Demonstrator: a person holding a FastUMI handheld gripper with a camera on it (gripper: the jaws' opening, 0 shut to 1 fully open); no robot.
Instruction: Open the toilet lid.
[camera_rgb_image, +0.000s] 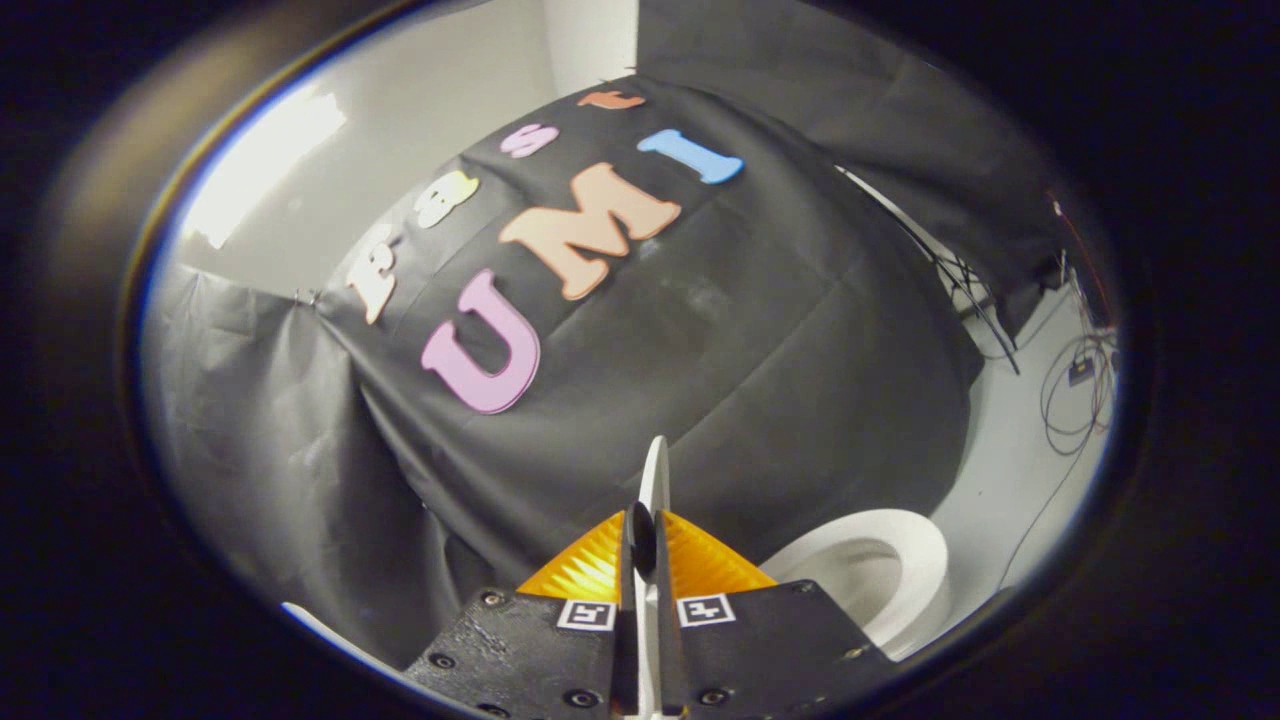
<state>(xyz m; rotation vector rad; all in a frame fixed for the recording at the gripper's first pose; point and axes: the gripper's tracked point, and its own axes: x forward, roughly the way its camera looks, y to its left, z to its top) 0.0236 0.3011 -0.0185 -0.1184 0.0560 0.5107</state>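
Claw (648, 535) fingers are seen clenched on the thin white plastic toilet lid (655, 478), whose edge is pinched between them and rises upright just past the fingertips, seen edge-on as a narrow pale sliver. A small dark rounded piece is seen on the lid's edge right where the two fingers meet. The lid is thus held raised, standing on end in front of the draped black cloth wall (740, 350) of the booth, which lies beyond it. To the right of the fingers and lower down, the white oval toilet seat and bowl (880, 570) is seen, its opening uncovered and its pale hollow visible; it is near the claw but apart from the lid's gripped edge. Beyond the bowl, a light grey floor (1010, 470) is seen, on which thin dark cables (1075, 400) are looped near a small dark box. A dark slanted stand leg (975, 300) is seen against the cloth's right edge. Above the cloth on the left, a pale wall (400, 120) is brightly lit.
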